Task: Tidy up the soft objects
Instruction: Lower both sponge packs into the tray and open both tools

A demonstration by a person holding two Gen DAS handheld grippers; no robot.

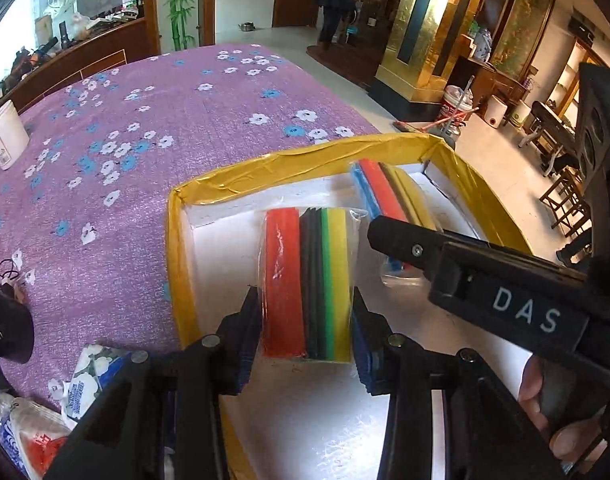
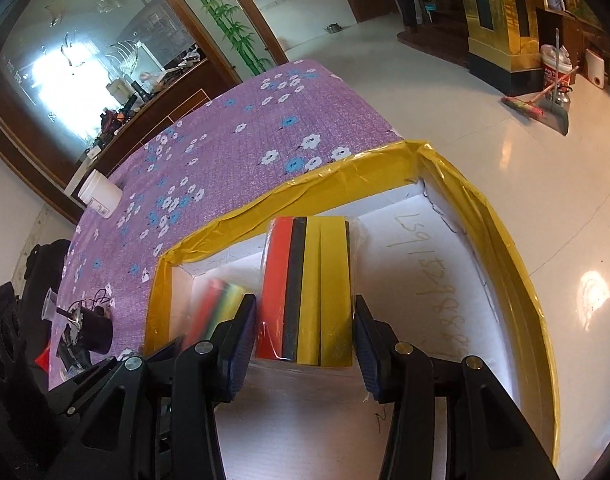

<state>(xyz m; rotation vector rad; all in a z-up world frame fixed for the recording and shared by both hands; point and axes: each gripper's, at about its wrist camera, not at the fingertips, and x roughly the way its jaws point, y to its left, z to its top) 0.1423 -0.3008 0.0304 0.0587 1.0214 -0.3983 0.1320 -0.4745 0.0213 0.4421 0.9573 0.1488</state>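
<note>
Two wrapped sponge packs sit in the yellow-taped box (image 1: 305,160) on the tabletop, the left gripper (image 1: 307,320) clenched on one sponge pack (image 1: 309,280), the right gripper (image 2: 305,320) on the other pack (image 2: 309,288); lower both flat before you release.

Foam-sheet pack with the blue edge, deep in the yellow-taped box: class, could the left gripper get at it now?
Probably not: the right gripper is on the blue-edged pack, and the left gripper already has another foam-sheet pack between its jaws.
</note>
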